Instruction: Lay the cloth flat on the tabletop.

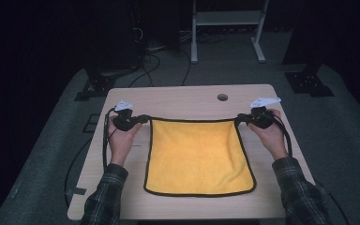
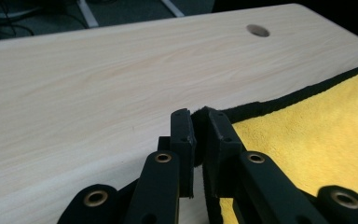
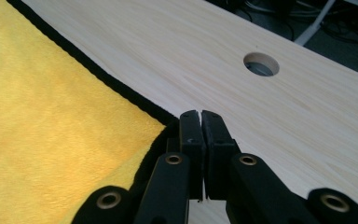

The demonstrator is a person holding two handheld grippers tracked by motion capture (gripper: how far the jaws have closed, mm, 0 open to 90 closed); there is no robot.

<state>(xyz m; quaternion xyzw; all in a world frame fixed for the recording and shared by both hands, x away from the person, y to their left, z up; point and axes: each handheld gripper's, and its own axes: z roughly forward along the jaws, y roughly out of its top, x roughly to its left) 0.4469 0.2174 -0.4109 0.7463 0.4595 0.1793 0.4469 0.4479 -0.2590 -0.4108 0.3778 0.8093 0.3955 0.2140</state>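
Both hand-held grippers are pinching the yellow cloth by its two far corners: my left hand-held gripper (image 1: 143,118) has its jaws pressed onto the black-trimmed corner nearer the desk's left edge, and my right hand-held gripper (image 1: 239,119) is clamped the same way on the corner nearer the right edge. Largest first, the desk (image 1: 183,96) is pale wood, and its far strip lies bare beyond the cloth. The yellow cloth (image 1: 197,157) is spread across the middle of the desk, its far hem stretched in a line between my two grippers, its near hem lying flat close to the desk's near edge. A black binding runs all round it. Smallest, a round hole (image 1: 222,97) sits in the desktop near the far edge, toward the right corner, well apart from the cloth.
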